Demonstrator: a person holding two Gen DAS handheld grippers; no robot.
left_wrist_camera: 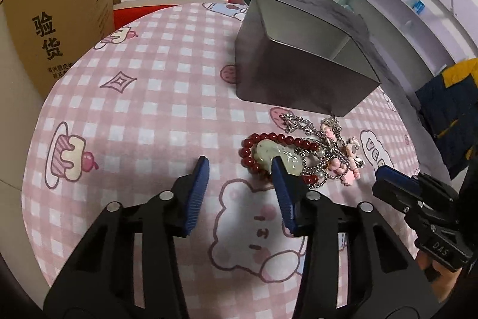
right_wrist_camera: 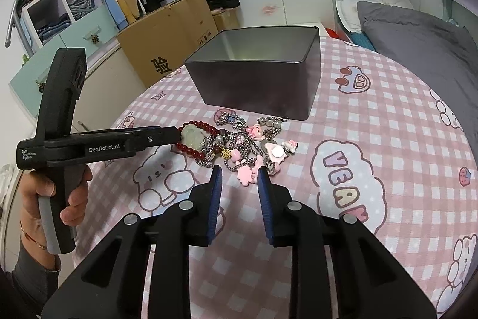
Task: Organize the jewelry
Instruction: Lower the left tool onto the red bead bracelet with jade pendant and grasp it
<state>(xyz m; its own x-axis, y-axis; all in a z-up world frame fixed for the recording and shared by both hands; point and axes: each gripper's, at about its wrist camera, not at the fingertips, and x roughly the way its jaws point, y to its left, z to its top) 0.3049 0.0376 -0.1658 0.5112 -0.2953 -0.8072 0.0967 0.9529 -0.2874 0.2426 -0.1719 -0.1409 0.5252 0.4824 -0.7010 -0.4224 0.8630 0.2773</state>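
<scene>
Bed (left_wrist_camera: pixel 149 97) w/ pink check sheet carries everything; grey tin (right_wrist_camera: pixel 257 85) sits open behind the jewelry pile (right_wrist_camera: pixel 239 145). Your left gripper (left_wrist_camera: pixel 239 166) is parted, grasping nothing, one finger at the jade pendant (left_wrist_camera: pixel 269 153) on the red bead bracelet (left_wrist_camera: pixel 280 138). Right gripper (right_wrist_camera: pixel 239 175) is parted too, empty, just short of the pink charm chain (right_wrist_camera: pixel 248 169). Take one piece at a time, lift slowly so chains don't drag.

The left wrist view looks steeply down along its own fingers from close above the pink checked tablecloth (left_wrist_camera: pixel 143 97), facing the jewelry pile (left_wrist_camera: pixel 310 157) and grey tin (left_wrist_camera: pixel 298 73). The right wrist view looks from the pile's opposite side, also close and tilted down. Both share the pile (right_wrist_camera: pixel 239 145), the tin (right_wrist_camera: pixel 257 82), the cardboard box (left_wrist_camera: pixel 59 20) and each other's tool.
</scene>
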